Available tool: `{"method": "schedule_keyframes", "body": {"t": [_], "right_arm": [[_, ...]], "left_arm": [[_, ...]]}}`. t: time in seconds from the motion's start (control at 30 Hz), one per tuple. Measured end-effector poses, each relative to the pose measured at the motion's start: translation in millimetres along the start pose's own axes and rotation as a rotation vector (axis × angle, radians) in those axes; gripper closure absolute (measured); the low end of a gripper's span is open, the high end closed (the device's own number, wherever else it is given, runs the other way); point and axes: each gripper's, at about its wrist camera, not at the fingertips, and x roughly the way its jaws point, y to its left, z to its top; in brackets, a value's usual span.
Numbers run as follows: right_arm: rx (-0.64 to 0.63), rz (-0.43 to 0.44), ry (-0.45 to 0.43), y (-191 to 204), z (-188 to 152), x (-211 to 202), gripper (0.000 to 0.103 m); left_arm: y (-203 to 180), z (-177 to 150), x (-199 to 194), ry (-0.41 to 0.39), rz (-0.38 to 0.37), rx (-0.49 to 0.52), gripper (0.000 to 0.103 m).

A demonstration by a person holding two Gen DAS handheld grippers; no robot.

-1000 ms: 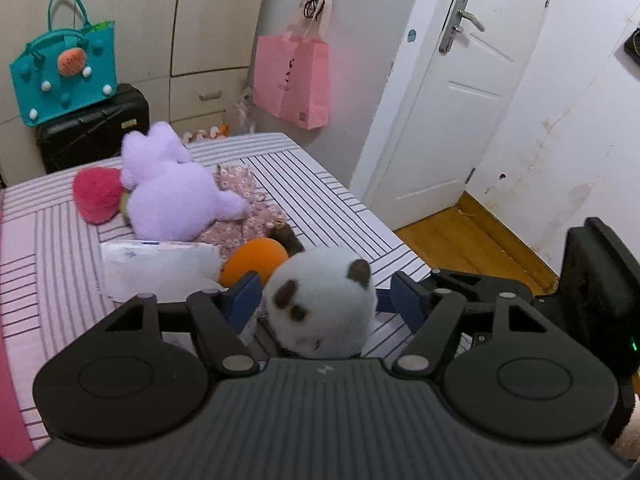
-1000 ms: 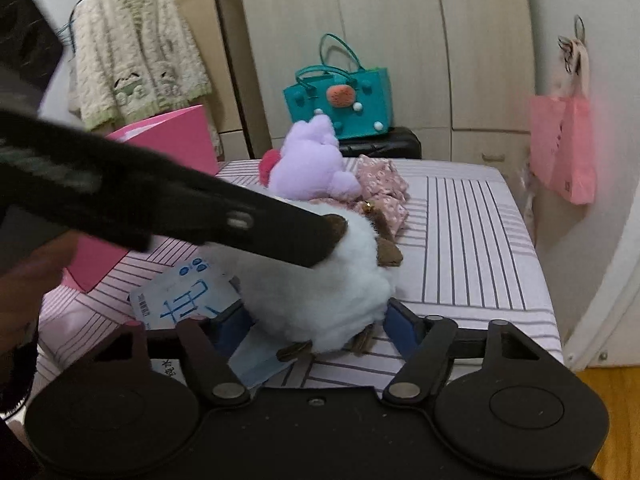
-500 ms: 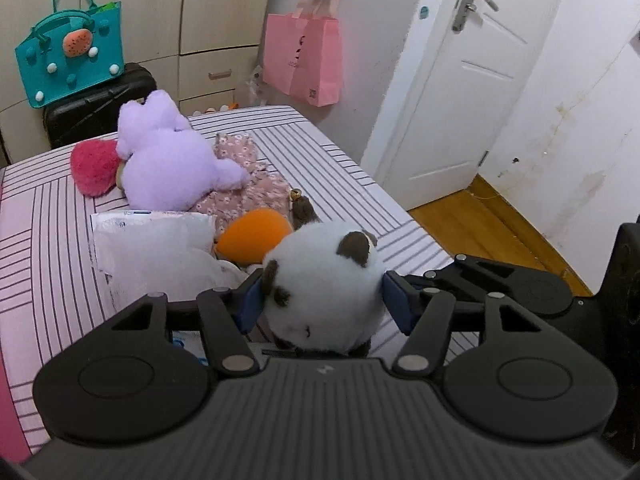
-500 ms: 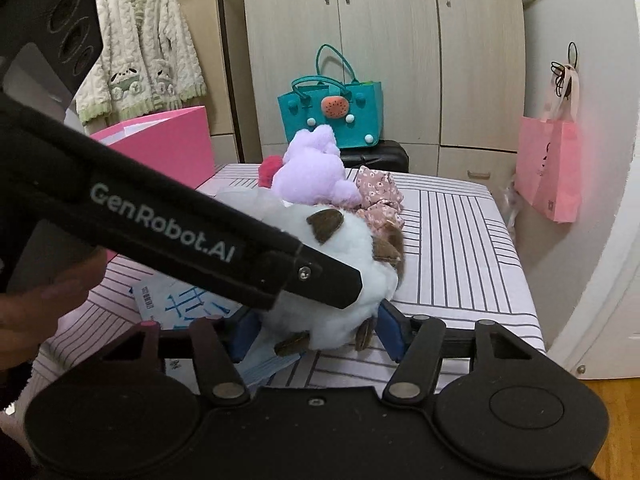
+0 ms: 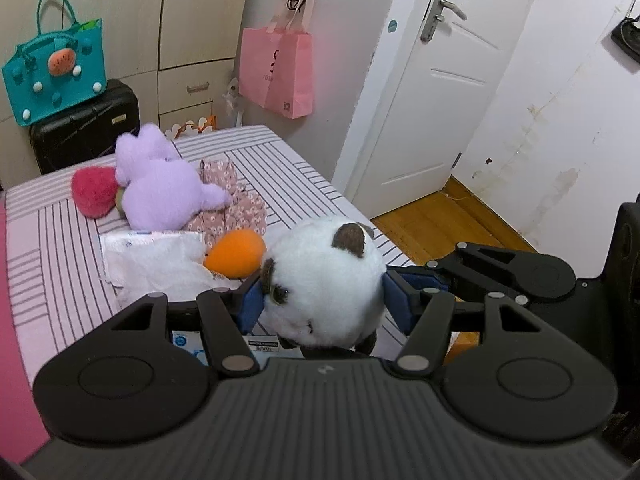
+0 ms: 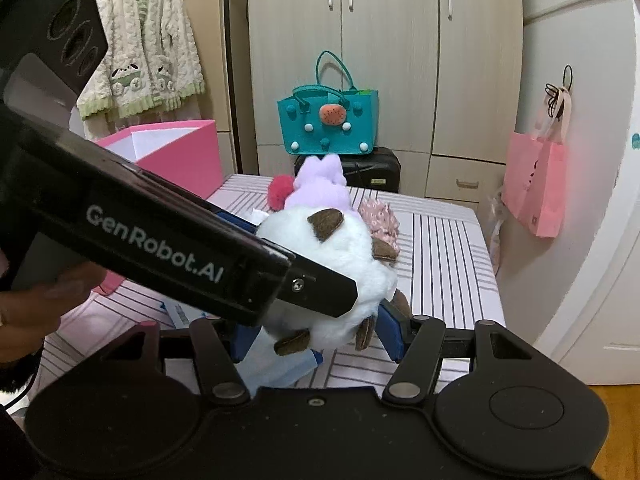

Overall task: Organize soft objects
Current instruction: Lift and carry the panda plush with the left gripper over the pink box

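Observation:
A white plush toy (image 5: 324, 284) with brown ears hangs just above the striped bed (image 5: 60, 276), caught from two sides. My left gripper (image 5: 324, 300) is shut on its head, the blue pads (image 5: 252, 304) pressing into the fur. My right gripper (image 6: 316, 332) is shut on the toy's lower body (image 6: 340, 264), by its brown feet. In the right wrist view the left gripper's black body (image 6: 168, 248) crosses from the left and hides part of the toy. A hand (image 6: 32, 308) holds it. A purple plush (image 5: 160, 188), a red plush (image 5: 94, 194) and an orange plush (image 5: 236, 254) lie farther back.
A floral cloth (image 5: 236, 208) and a white plastic packet (image 5: 156, 260) lie on the bed. A pink box (image 6: 176, 152) stands at the bed's left side. A teal bag (image 6: 328, 120) sits on a black suitcase (image 6: 372, 168). The white door (image 5: 432, 92) and wooden floor (image 5: 432, 224) are on the right.
Both grippers' jaws have narrowed onto the white plush toy. Both have then risen together, and the toy has come up off the bed.

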Motion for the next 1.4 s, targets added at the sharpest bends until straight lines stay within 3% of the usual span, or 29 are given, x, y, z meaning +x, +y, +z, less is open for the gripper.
{"method": "schedule_keyframes", "body": {"t": [0.17, 0.63, 0.97, 1.2, 1.4], "right_arm": [[-0.002, 0.021, 0.02, 6.4, 14.9, -9.4, 0.037], [-0.174, 0.074, 0.043, 64.2, 63.7, -25.4, 0.037], [-0.334, 0.128, -0.024, 116.8, 103.3, -36.7, 0.037], [-0.406, 0.22, -0.101, 149.3, 133.7, -30.7, 0.037], [-0.43, 0.354, -0.127, 173.9, 161.6, -8.5, 0.037]], "left_arm": [[-1.5, 8.0, -17.4, 0.011, 0.014, 0.008, 0.042], [9.0, 17.1, -87.5, 0.001, 0.122, 0.025, 0.042], [36.8, 13.4, -153.9, -0.115, 0.196, -0.02, 0.042], [68.0, 16.5, -198.0, -0.183, 0.283, -0.051, 0.042], [103.1, 16.4, -228.0, -0.208, 0.343, -0.099, 0.042]]}}
